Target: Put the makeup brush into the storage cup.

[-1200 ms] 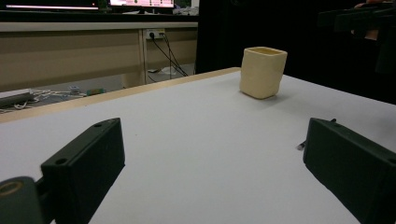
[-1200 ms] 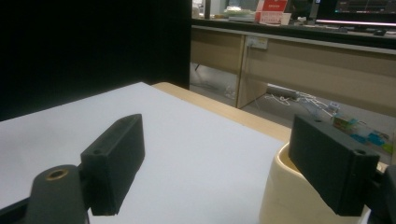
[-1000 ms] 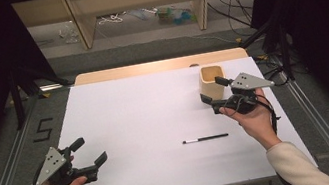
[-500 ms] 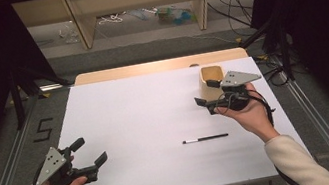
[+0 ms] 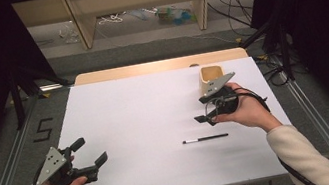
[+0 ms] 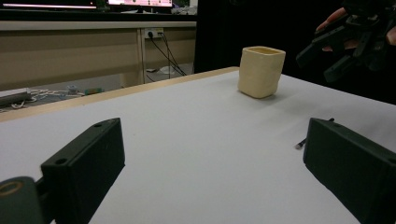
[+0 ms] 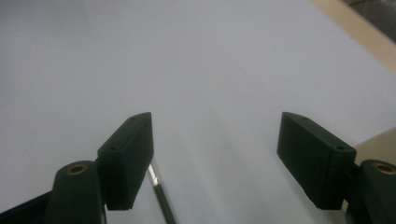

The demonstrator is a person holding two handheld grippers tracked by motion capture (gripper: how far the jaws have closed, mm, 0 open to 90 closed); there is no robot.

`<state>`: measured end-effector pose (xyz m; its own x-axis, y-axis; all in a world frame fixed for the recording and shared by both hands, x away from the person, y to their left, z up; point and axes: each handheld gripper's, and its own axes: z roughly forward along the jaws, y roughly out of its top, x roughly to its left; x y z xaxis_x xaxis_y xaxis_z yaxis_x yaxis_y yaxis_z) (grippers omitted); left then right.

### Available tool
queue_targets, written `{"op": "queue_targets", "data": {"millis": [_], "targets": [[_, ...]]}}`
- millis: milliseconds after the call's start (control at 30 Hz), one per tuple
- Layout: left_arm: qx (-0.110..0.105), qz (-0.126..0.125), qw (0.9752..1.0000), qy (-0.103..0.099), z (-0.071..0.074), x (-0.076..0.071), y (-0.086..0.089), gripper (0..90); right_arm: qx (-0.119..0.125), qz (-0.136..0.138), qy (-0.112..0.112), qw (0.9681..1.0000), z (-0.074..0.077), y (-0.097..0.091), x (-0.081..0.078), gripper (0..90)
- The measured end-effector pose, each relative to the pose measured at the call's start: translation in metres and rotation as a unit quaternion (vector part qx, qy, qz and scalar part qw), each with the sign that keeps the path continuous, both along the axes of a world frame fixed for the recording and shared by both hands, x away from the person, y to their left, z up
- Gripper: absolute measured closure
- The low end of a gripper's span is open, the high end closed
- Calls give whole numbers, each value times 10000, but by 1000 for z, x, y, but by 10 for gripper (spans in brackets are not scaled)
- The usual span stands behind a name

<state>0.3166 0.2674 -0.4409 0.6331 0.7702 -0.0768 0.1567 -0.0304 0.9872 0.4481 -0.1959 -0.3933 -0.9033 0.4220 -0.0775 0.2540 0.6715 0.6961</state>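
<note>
A thin black pen (image 5: 206,139) lies flat on the white table (image 5: 145,111), right of centre. A cream cup (image 5: 211,77) stands upright at the far right. My right gripper (image 5: 202,110) hovers between cup and pen, above the pen's left end, pointing left. It is open; its jaws have just been closing a little, with nothing between them. In the right gripper view the pen (image 7: 159,189) runs beside the left jaw of that gripper (image 7: 215,135). My left gripper (image 5: 92,150) rests open at the near left corner. Its own view (image 6: 215,154) shows the cup (image 6: 260,71) and the pen's tip (image 6: 301,142).
The table's far wooden edge (image 5: 158,66) runs behind the cup. Metal rails (image 5: 7,164) flank the table on both sides. Cables and shelf legs (image 5: 80,25) lie on the floor beyond. The right hand's gripper (image 6: 345,42) hangs above the table in the left gripper view.
My right gripper has moved left and slightly nearer, away from the cup and toward the pen. The left gripper, pen and cup stay where they were.
</note>
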Motion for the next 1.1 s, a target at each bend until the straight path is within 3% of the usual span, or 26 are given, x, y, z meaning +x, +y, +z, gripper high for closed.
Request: {"op": "queue_targets", "data": {"millis": [67, 100, 200, 300, 333, 367, 433, 467, 500, 600, 700, 733, 767, 1100], "targets": [[13, 4, 10000, 8, 0, 0, 0, 51, -139, 81, 113, 9998, -1, 1, 0, 287], [41, 24, 10000, 32, 0, -1, 0, 51, -400, 250, 231, 9986, -4, 5, 0, 296], [27, 17, 10000, 25, 0, 0, 0, 51, -791, 489, 441, 9947, -8, 8, 0, 320], [47, 17, 10000, 28, 0, 0, 0, 51, -1322, 744, 630, 9864, -13, 13, -2, 362], [46, 17, 10000, 28, 0, -1, 0, 51, -1322, 744, 630, 9864, -13, 13, -2, 362], [48, 16, 10000, 25, 0, -1, 0, 51, -1579, 911, 733, 9805, -16, 17, -2, 366], [45, 17, 10000, 27, 0, -1, 0, 51, -1733, 981, 753, 9771, -19, 19, -2, 374], [45, 17, 10000, 27, 0, -1, 0, 51, -1733, 981, 753, 9771, -19, 19, -2, 374], [51, 12, 10000, 28, 0, -1, 0, 51, -1982, 1045, 764, 9716, -22, 22, -1, 377], [49, 13, 10000, 30, 0, -1, 0, 51, -2144, 1075, 932, 9663, -26, 25, -1, 389], [55, 12, 10000, 31, 0, -1, 0, 51, -2250, 1092, 926, 9638, -30, 26, 1, 390], [55, 14, 10000, 31, 0, -1, 0, 51, -2376, 1172, 943, 9596, -32, 27, 3, 390], [61, 7, 10000, 29, 0, -1, 0, 51, -2375, 1147, 1054, 9588, -33, 28, 2, 390], [65, -1, 10000, 36, 0, -1, 0, 51, -2691, 1304, 1185, 9469, -42, 31, 4, 427]]}}
